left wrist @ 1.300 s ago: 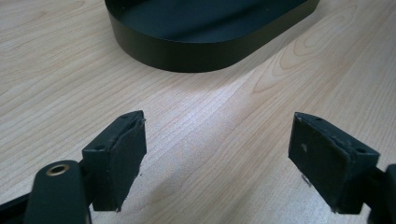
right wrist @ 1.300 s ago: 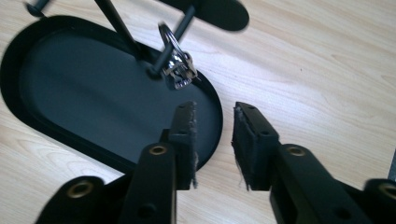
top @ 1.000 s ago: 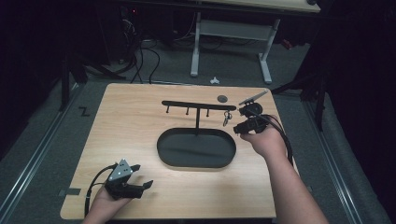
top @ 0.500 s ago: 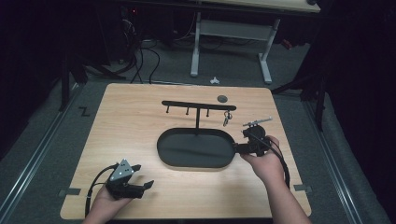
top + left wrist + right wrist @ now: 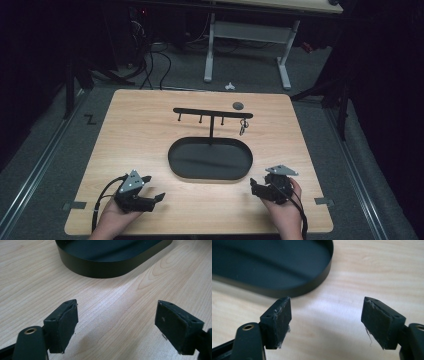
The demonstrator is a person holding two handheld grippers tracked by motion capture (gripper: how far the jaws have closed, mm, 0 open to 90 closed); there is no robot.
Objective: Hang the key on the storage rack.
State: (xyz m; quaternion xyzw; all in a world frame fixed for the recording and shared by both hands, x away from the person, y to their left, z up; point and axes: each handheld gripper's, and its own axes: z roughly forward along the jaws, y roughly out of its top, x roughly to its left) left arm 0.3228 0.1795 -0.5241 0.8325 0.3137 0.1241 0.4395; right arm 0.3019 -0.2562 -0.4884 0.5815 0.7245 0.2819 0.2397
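A black oval tray (image 5: 210,159) lies mid-table with a thin post rising from it to a black hook bar (image 5: 212,112). A small metal key ring (image 5: 243,126) hangs from the bar's right end. My left gripper (image 5: 152,189) rests near the table's front left, open and holding nothing; its jaws stand wide apart over bare wood in the left gripper view (image 5: 116,317), the tray's wall (image 5: 100,266) ahead. My right gripper (image 5: 254,186) sits at the front right, also open and holding nothing (image 5: 327,317), with the tray's rim (image 5: 312,287) just beyond.
A small dark round disc (image 5: 238,105) lies on the wooden table (image 5: 140,135) behind the bar. Beyond the table's far edge stand a white desk frame (image 5: 245,45) and cables on the grey floor.
My right gripper has drawn back from the hook bar's right end to the table's front right. The key ring stays hanging on the bar. The left gripper has not moved.
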